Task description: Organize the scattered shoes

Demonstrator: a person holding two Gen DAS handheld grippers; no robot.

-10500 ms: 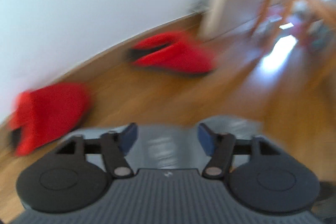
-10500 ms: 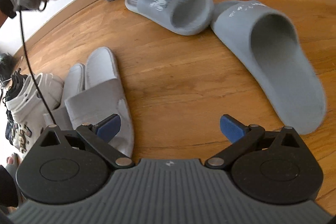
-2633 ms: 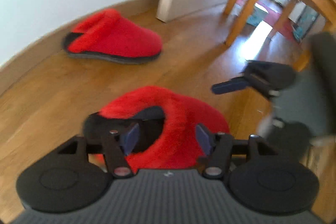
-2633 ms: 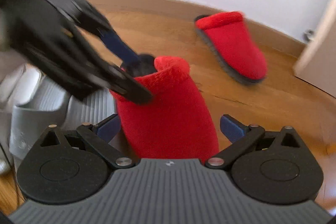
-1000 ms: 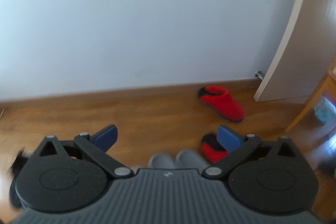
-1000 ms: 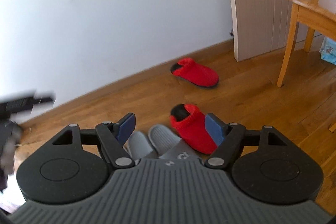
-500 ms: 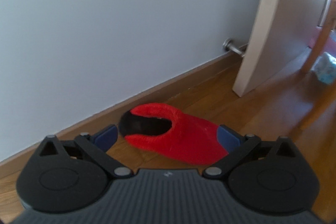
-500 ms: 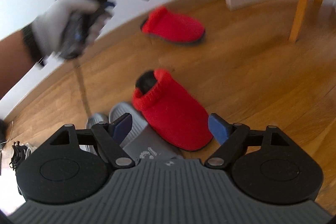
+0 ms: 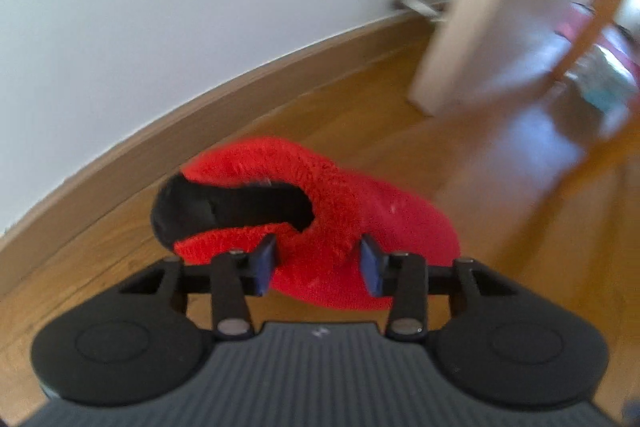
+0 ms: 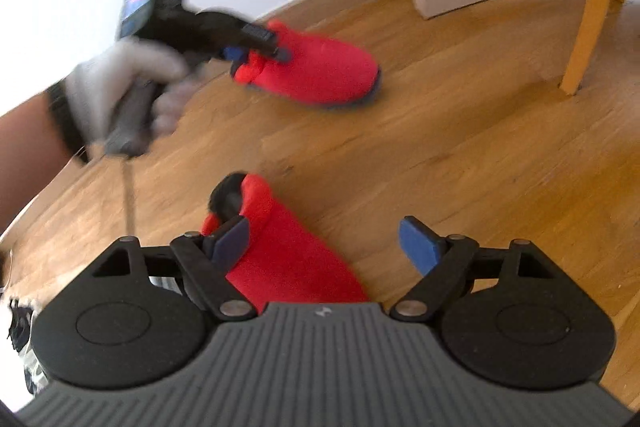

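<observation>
Left hand-held gripper (image 9: 318,265) has just closed on one of two red slippers (image 9: 320,211).

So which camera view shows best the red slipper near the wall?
The left wrist view: the red slipper near the wall fills its centre, dark opening visible, with the left gripper closed on its collar. The right wrist view shows it farther away, whole but blurred.

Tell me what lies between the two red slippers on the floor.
Only bare wood floor between the far red slipper and the near red slipper, seen in the right wrist view.
</observation>
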